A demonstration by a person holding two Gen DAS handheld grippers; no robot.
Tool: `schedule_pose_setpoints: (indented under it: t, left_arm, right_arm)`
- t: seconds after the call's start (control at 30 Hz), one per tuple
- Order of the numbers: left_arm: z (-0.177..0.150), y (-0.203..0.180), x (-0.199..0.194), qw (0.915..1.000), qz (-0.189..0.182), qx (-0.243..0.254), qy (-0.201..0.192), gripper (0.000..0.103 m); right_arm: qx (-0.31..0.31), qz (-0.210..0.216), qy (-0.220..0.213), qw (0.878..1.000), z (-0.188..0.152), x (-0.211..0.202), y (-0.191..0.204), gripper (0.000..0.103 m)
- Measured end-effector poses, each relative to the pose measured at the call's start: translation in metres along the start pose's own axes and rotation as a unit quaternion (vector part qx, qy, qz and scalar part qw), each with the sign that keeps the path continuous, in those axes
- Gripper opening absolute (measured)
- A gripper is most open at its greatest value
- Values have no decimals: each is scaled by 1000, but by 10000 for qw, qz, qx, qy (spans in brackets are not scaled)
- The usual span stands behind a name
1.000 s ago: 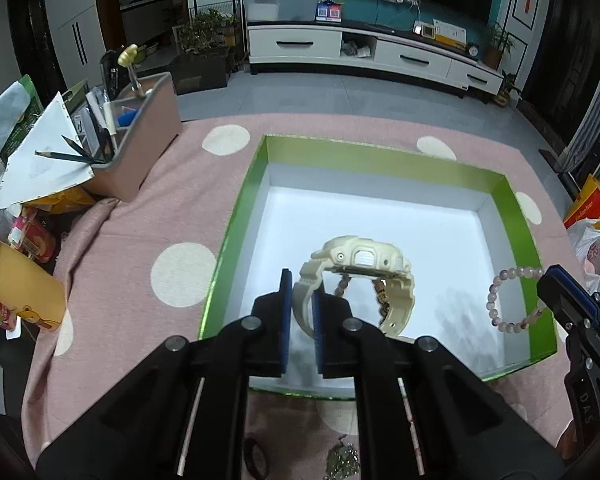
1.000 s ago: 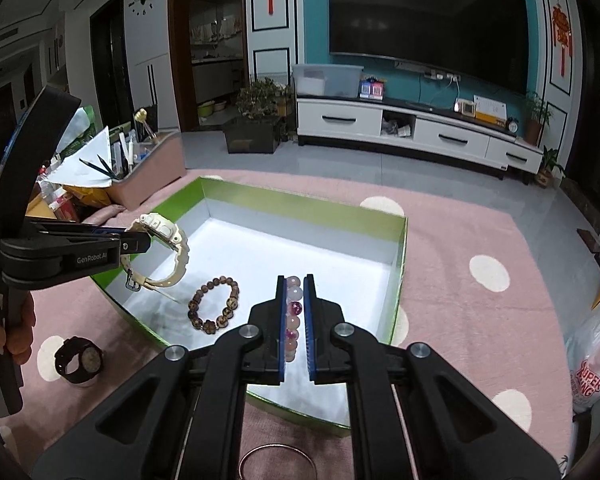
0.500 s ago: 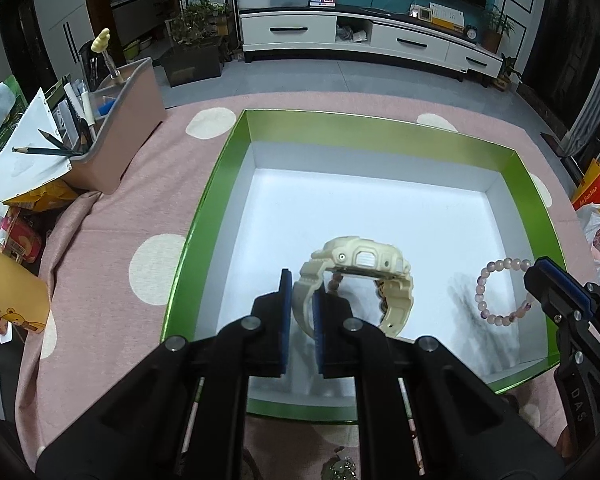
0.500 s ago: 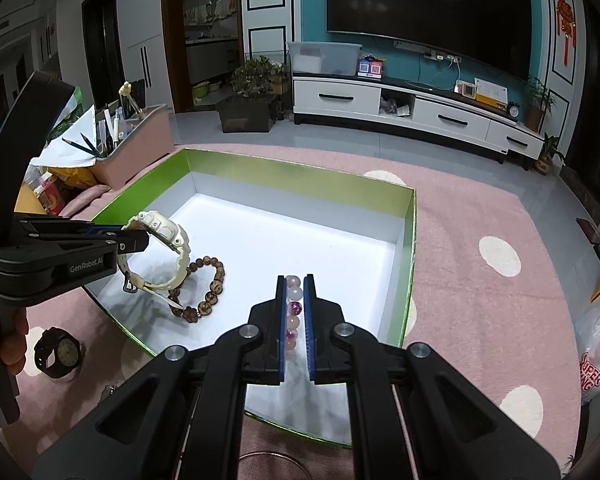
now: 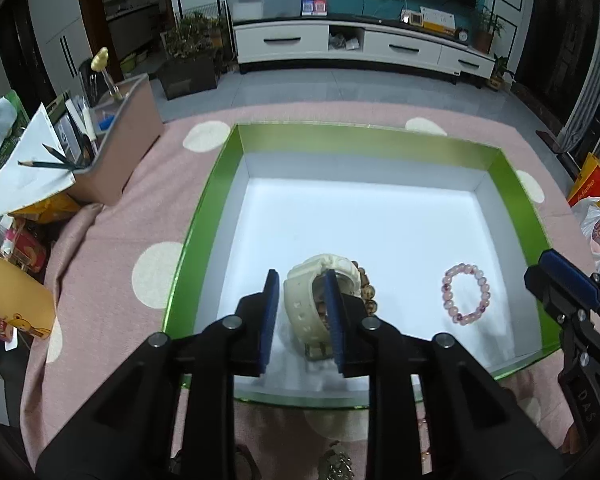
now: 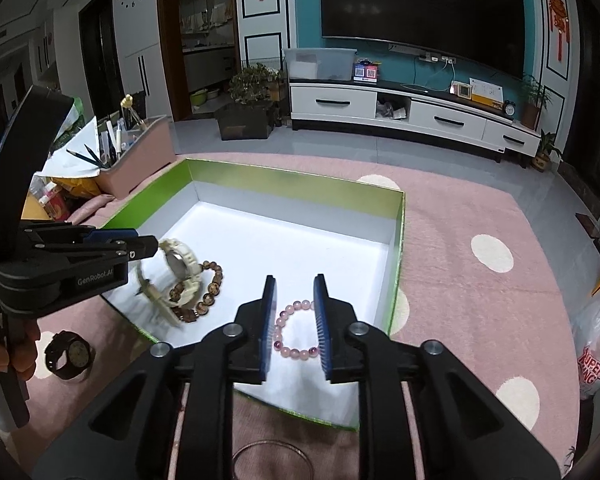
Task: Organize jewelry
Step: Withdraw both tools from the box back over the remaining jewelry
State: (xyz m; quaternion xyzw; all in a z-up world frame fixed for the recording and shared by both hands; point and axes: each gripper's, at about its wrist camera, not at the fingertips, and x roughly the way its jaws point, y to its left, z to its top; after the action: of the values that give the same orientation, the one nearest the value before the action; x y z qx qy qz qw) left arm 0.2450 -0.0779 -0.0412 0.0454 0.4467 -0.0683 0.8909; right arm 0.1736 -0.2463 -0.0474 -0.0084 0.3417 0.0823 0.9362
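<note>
On the desk's pink dotted cloth (image 6: 460,216), a black watch (image 6: 70,354) lies left of the green box (image 5: 340,140). Inside, the left gripper (image 5: 302,316) is opening, its pads off the cream watch (image 5: 312,300) that lies on a brown bracelet (image 6: 210,290). Rightward, the right gripper (image 6: 296,326) is opening, released, above the pink bracelet (image 6: 296,330) on the box floor.

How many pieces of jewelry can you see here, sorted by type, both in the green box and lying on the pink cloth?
Watches: 2, a cream watch in the box and a black watch on the cloth.
Bead bracelets: 2, a brown bead bracelet and a pink bead bracelet, both in the box.
Bangles: 1, a thin bangle on the cloth.
Total: 5
</note>
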Motion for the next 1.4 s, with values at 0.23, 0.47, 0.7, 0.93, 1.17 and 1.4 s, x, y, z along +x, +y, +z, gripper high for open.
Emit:
schedule_pose_setpoints:
  t: [0.23, 0.47, 0.7, 0.93, 1.17, 1.4]
  left_arm:
    - [-4, -8, -29, 9994, 12, 138, -303, 63]
    - [-29, -15, -59, 9986, 44, 261, -467, 82]
    - [-59, -17, -85, 9988, -39, 211, -441, 98]
    - [-104, -11, -104, 9997, -190, 35, -176, 101]
    - [-146, -2, -121, 9998, -147, -106, 53, 101]
    - [-175, 12, -142, 9996, -150, -227, 97, 101]
  right_arm:
    - [127, 23, -143, 9998, -6, -30, -2, 47]
    - [412, 72, -72, 9991, -24, -58, -8, 60]
    - [566, 89, 37, 9984, -48, -86, -9, 73]
    - [837, 280, 220, 9959, -76, -110, -8, 77]
    - [820, 397, 470, 9947, -102, -123, 5, 77]
    - [814, 583, 655, 9928, -120, -129, 19, 77]
